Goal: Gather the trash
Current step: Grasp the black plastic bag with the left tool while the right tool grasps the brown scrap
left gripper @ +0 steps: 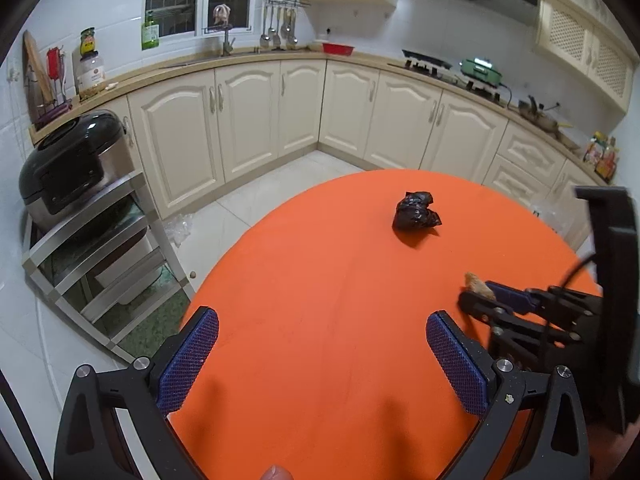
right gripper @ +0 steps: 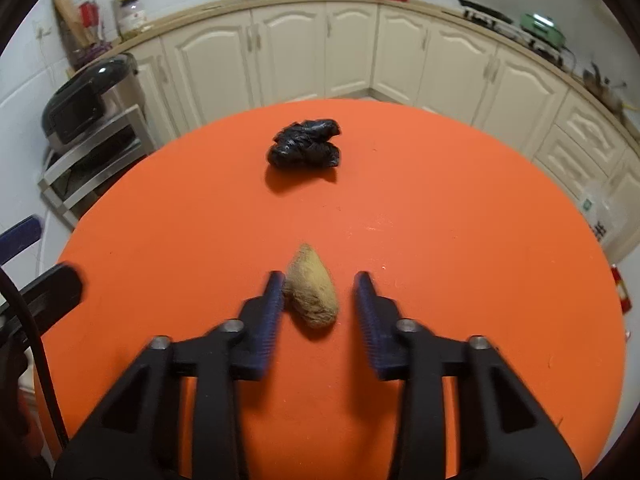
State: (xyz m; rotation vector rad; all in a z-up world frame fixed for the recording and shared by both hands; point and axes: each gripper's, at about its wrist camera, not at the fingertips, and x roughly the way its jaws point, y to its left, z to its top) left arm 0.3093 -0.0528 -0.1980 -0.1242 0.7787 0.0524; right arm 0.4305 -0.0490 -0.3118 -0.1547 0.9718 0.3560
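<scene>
Two grippers over one round orange table. Right gripper: jaws part-way apart, straddling a tan fuzzy lump that lies on the table. Left pad touches the lump's side; right pad stands clear of it, a gap showing, so no grip on it. Left gripper: jaws spread wide, nothing between them, only bare tabletop below. From the left view, the right gripper sits at the right edge with the lump's tip just past its pads. Farther out, well apart from the lump, a crumpled black bag rests near the table's far side. Beyond: cream cabinets, counter, a black cooker on a metal rack at left.
</scene>
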